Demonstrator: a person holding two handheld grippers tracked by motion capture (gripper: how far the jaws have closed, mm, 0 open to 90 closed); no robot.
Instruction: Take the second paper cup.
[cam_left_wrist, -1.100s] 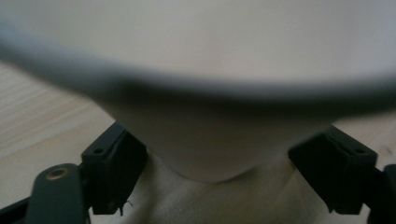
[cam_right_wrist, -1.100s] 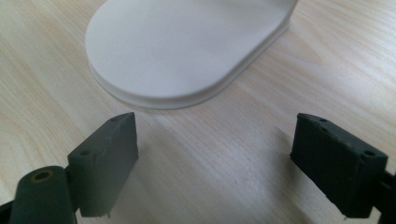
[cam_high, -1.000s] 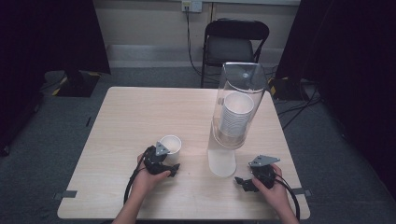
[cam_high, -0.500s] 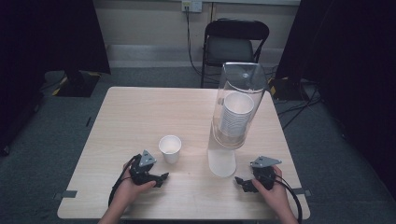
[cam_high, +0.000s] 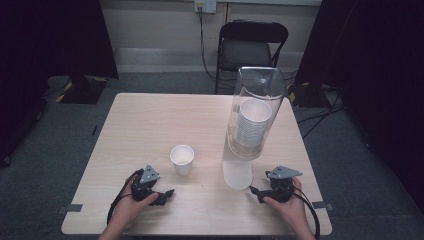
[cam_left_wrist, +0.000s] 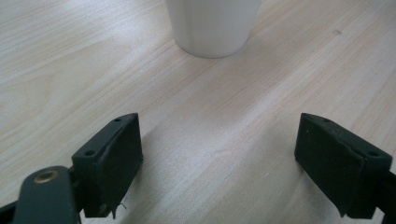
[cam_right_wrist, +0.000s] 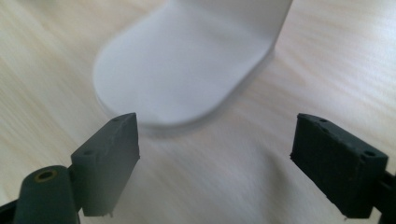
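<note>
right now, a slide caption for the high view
Both grippers rest open on the table; a paper cup stands beside the cup dispenser.

White paper cup (cam_high: 182, 159), pale woodgrain table (cam_high: 150, 125), clear dispenser (cam_high: 255, 112), black chair (cam_high: 252, 45)

left tool (cam_high: 169, 193): low, jaws apart, nothing between, pointing right | right tool (cam_high: 254, 190): low, jaws apart after just closing a little, nothing between, pointing left

High cam looks fwd/down over table (cam_high: 150, 120); both gripper cams sit low, close (shared: tabletop wood).
</note>
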